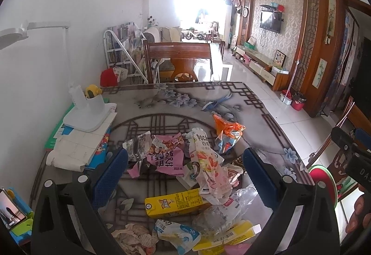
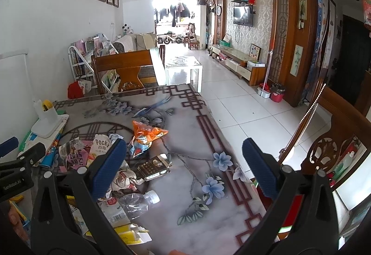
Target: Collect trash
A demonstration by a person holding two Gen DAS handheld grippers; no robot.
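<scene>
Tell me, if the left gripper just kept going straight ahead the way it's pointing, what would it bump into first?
Most likely the trash pile. The left gripper is open above it, with the Pocky wrapper and the pink snack wrapper lying between its fingers. Depth is hard to judge through the fisheye, so either could come first.

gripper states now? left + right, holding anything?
Left gripper: open, empty, above the wrapper pile.
Right gripper: open, empty, above the table.
</scene>
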